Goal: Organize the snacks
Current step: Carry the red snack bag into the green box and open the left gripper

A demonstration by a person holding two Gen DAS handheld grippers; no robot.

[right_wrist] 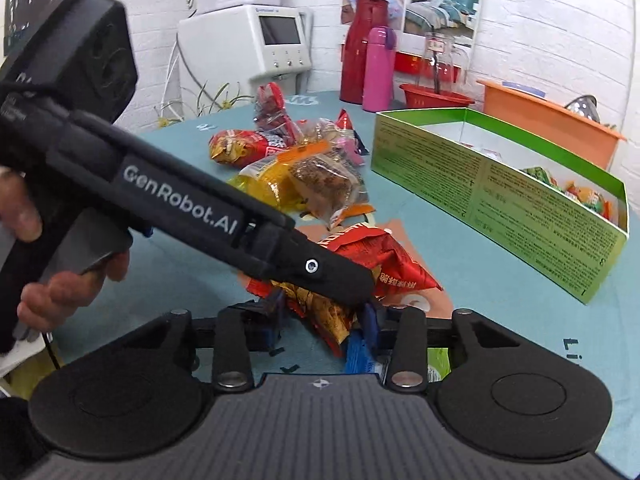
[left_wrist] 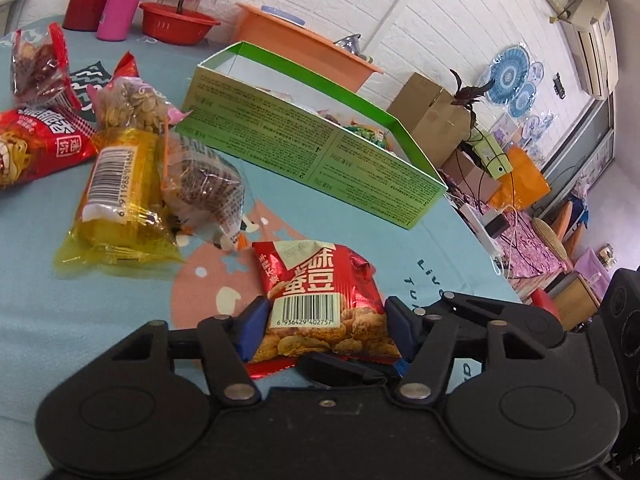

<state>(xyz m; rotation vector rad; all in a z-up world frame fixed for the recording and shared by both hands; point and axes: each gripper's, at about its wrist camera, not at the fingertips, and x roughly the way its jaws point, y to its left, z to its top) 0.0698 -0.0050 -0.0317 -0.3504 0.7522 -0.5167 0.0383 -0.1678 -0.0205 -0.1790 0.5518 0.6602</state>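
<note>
A red peanut packet (left_wrist: 320,292) with a barcode lies on the teal tablecloth, near the table's edge. My left gripper (left_wrist: 326,312) straddles it, and both blue pads (left_wrist: 254,328) touch its sides. In the right wrist view the left gripper's black finger (right_wrist: 340,280) crosses over the same packet (right_wrist: 380,260). My right gripper (right_wrist: 324,320) holds the packet's see-through end between its pads, partly hidden by that finger. The open green box (left_wrist: 300,148) (right_wrist: 480,192) stands beyond and holds some small snacks at one end.
A pile of snacks lies left of the box: a yellow packet (left_wrist: 116,200), a brown cake (left_wrist: 204,184), a seed bag (left_wrist: 132,108), a red noodle packet (left_wrist: 32,148). Behind stand a pink bottle (right_wrist: 378,68), a red basin (left_wrist: 176,24), an orange bin (right_wrist: 548,120). A hand (right_wrist: 60,292) grips the left gripper's handle.
</note>
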